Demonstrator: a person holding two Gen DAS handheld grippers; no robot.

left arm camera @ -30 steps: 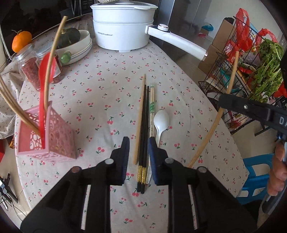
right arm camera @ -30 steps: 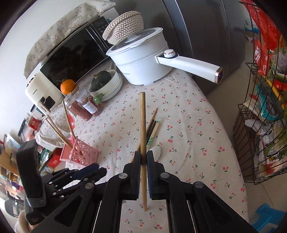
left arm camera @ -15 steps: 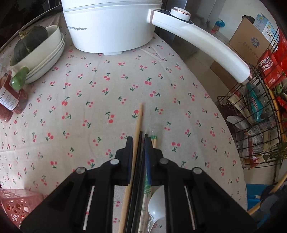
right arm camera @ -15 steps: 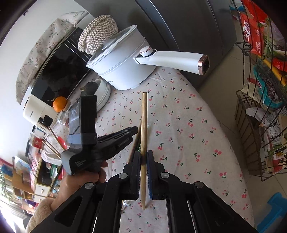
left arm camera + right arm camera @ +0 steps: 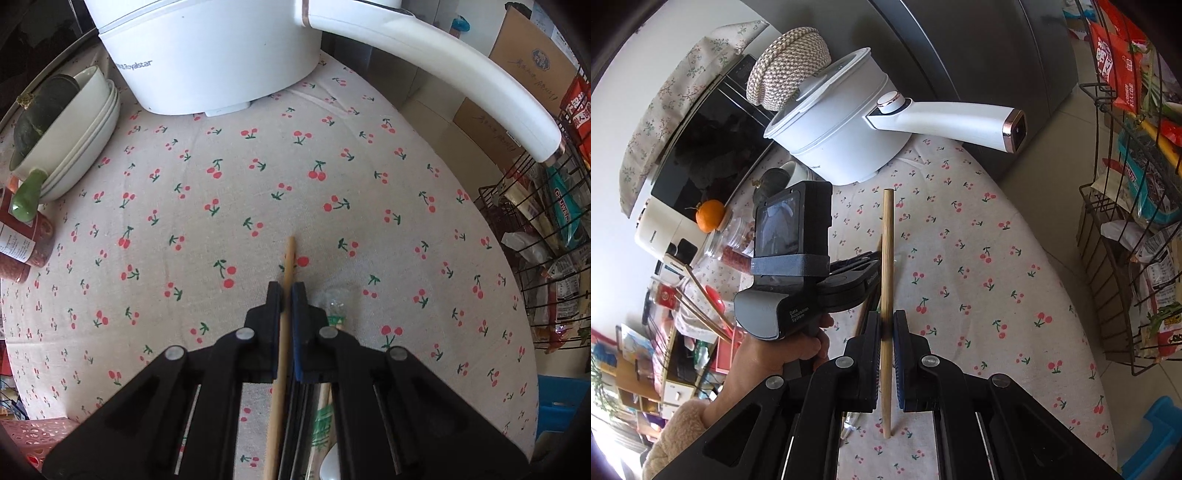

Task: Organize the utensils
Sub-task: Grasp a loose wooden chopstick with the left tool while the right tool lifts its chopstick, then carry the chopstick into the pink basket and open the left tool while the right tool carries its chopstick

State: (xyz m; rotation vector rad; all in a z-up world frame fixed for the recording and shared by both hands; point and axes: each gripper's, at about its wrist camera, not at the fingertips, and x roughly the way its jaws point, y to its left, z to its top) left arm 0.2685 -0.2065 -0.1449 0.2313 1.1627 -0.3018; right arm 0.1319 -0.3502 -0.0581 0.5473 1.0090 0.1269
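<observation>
My left gripper (image 5: 287, 290) is low over the cherry-print tablecloth (image 5: 221, 192), jaws shut on a wooden chopstick (image 5: 286, 280) whose tip sticks out ahead. Black chopsticks (image 5: 293, 424), a wrapped chopstick pair (image 5: 325, 417) and a white spoon (image 5: 328, 465) lie just to its right, partly under the fingers. My right gripper (image 5: 886, 325) is shut on another wooden chopstick (image 5: 887, 251), held above the table. The left gripper (image 5: 864, 273) shows in the right wrist view, beside that chopstick. The pink holder (image 5: 26, 439) with utensils (image 5: 701, 306) stands at the left.
A white electric pot (image 5: 207, 55) with a long handle (image 5: 443, 92) stands at the back. Stacked bowls (image 5: 74, 144) and spice jars (image 5: 22, 240) sit back left. A wire rack (image 5: 546, 258) of groceries stands off the table's right edge.
My left gripper has moved forward along the table and closed on the wooden chopstick that lay left of the black pair. My right gripper still holds its chopstick, shifted slightly.
</observation>
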